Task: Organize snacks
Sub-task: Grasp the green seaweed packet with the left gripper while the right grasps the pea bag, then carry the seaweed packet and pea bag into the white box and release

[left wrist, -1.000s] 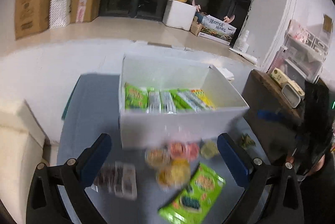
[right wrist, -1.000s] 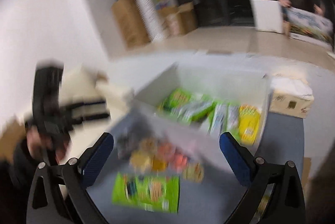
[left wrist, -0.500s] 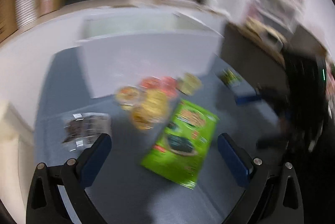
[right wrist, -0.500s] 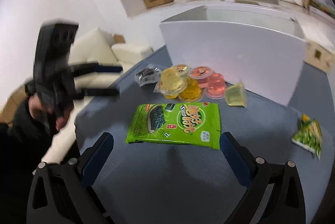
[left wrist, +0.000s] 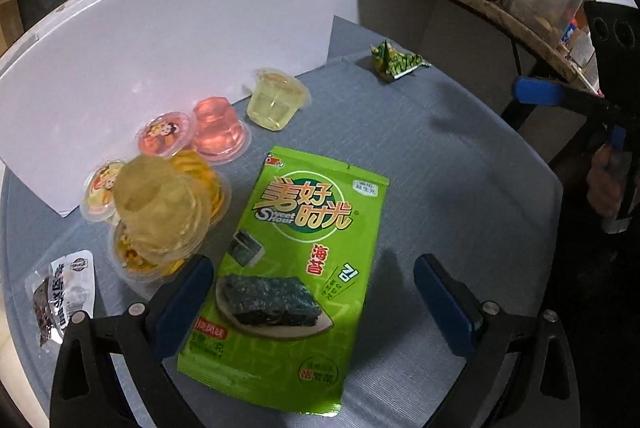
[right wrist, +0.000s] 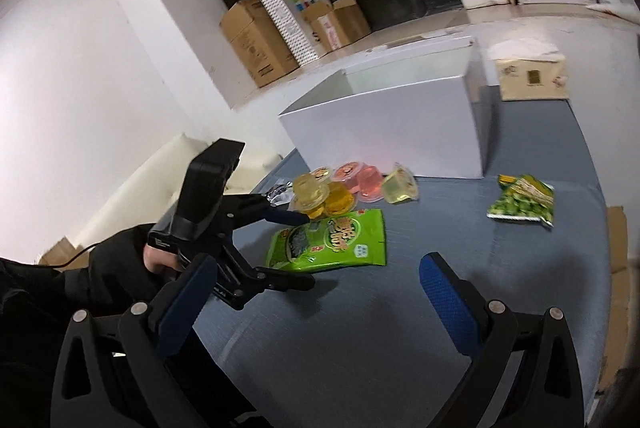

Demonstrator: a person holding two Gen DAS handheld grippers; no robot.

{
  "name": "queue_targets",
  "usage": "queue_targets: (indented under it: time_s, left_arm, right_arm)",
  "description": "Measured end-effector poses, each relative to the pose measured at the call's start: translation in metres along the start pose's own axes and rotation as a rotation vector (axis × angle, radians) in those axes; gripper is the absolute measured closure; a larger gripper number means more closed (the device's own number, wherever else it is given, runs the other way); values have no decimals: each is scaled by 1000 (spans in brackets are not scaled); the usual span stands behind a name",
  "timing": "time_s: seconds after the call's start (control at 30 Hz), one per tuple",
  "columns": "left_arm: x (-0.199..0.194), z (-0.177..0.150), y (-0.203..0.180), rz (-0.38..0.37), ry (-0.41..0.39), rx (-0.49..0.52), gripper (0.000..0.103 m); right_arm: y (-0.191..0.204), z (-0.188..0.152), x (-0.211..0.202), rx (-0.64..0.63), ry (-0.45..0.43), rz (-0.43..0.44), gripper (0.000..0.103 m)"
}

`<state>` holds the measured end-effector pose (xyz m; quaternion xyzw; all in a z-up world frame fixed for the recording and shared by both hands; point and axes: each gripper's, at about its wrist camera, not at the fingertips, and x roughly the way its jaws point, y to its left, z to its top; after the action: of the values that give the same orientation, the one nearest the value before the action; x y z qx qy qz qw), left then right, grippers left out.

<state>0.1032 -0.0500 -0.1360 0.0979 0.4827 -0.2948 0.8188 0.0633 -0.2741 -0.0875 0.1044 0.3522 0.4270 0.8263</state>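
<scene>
1. Seaweed bag (left wrist: 296, 268), big and green, lies flat on the grey worktop (left wrist: 460, 168), between the wide-apart fingers of the left claw (left wrist: 316, 302).
2. The right claw (right wrist: 316, 302) is wide apart too, holding nothing.
3. Jelly cups (left wrist: 168, 204) sit farther left.
4. The white box (left wrist: 180, 40) stands behind them.

both views sharp now, no motion blur. strong fisheye bending at edges, black vignette sitting in the corners. room dim, light falling from overhead. glare showing on the seaweed snack bag (left wrist: 296, 264) and white storage box (left wrist: 168, 40). soft shadows lying on the grey table mat (right wrist: 400, 328) under the gripper fingers. dark windows at the back going murky.
</scene>
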Motion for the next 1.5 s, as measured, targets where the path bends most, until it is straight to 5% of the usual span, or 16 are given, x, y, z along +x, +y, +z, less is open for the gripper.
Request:
queue_targets:
  time_s: [0.17,0.57,0.7,1.03,1.33,1.37,1.47,1.5]
  left_arm:
    - [3,0,-4,28,0,30,25]
    - [-23,-7,-6,30,-63,-28,30]
    - [-49,-17,-9,55,-118,-66,30]
    - [-117,-65,-16,89,-253,-182,30]
    - [-154,-115,-3,133,-295,-290,30]
    - [-155,-118,-1,139,-296,-299,30]
    - [-158,-122,7,151,-304,-328,30]
    - [-157,-122,8,153,-305,-333,30]
  right_arm:
    - [-2,-1,-1,14,-9,-6,0]
    - [0,0,-1,1,-14,-48,0]
    - [-7,8,1,7,-4,-213,0]
    - [-76,55,63,8,207,-678,0]
    - [-109,67,102,56,259,-762,0]
    - [-110,66,105,67,271,-749,5]
    - [-110,64,108,65,290,-748,45]
    - [-110,64,108,67,291,-741,45]
